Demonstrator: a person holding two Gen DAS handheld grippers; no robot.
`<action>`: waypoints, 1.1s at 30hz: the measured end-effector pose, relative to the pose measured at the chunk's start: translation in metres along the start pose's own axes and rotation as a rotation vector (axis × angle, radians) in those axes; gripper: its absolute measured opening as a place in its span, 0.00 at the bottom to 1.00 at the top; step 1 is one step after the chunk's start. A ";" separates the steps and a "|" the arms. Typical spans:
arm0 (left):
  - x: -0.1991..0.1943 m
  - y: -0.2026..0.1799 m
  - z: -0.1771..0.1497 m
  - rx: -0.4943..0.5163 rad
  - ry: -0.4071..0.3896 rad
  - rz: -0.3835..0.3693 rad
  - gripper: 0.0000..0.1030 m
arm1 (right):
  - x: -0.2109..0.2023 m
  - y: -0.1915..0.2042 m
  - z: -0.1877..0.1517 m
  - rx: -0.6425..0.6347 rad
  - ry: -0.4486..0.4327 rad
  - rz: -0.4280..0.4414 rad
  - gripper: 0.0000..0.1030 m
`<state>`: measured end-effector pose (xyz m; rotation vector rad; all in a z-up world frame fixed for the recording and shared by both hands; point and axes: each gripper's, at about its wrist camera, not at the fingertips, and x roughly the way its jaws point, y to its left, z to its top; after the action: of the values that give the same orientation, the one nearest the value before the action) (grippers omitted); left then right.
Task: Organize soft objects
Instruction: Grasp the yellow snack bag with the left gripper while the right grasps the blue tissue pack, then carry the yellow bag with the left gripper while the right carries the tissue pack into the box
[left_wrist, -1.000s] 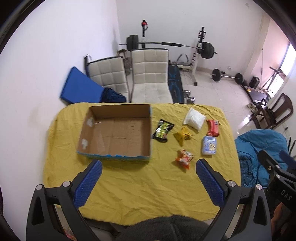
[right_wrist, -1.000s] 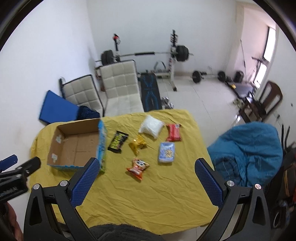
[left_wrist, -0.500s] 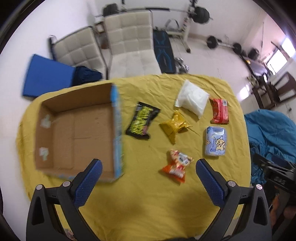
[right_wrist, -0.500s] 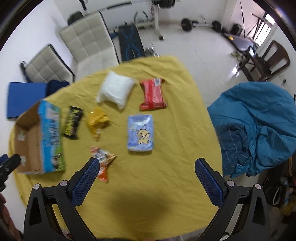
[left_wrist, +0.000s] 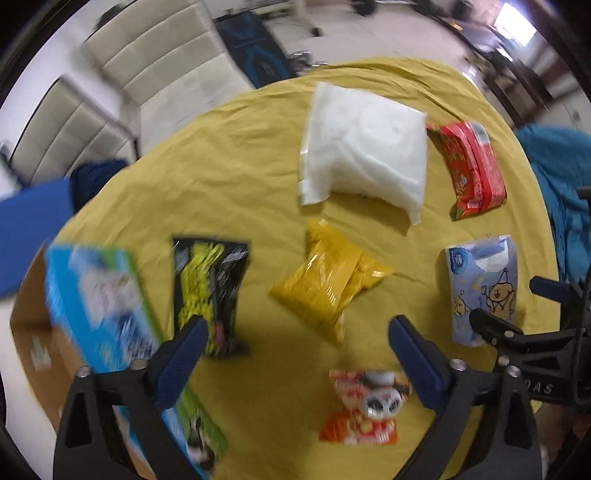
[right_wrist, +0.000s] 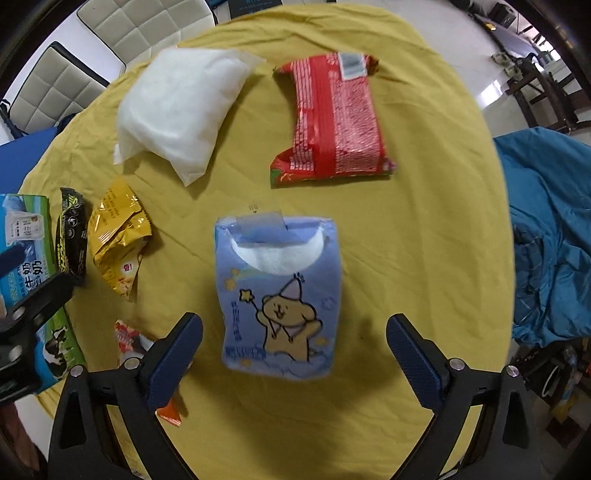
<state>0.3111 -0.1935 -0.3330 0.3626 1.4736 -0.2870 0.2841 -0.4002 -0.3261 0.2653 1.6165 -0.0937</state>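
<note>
Soft packets lie on a yellow-covered table. My left gripper is open above a yellow snack bag and an orange snack bag, with a black-and-green packet to its left. My right gripper is open directly over a blue tissue pack. A white pillow-like bag and a red packet lie beyond it. The cardboard box with blue printed sides stands at the left.
White padded chairs stand beyond the table's far edge. A blue cloth heap lies to the right of the table. The right gripper's body shows at the right edge of the left wrist view.
Both grippers have moved down and forward toward the table. The left one went from over the box toward the snack bags. The right one closed in over the blue tissue pack.
</note>
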 end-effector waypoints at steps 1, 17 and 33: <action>0.006 -0.004 0.005 0.035 0.001 -0.007 0.92 | 0.005 0.000 0.001 0.000 0.006 0.006 0.98; 0.072 -0.002 0.015 0.004 0.177 -0.038 0.48 | 0.070 0.012 0.009 0.005 0.108 0.038 0.60; 0.088 0.022 -0.026 -0.286 0.200 -0.073 0.50 | 0.111 -0.001 -0.030 -0.010 0.105 0.019 0.54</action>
<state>0.3037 -0.1596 -0.4205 0.1089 1.7005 -0.0965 0.2502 -0.3817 -0.4340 0.2820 1.7181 -0.0582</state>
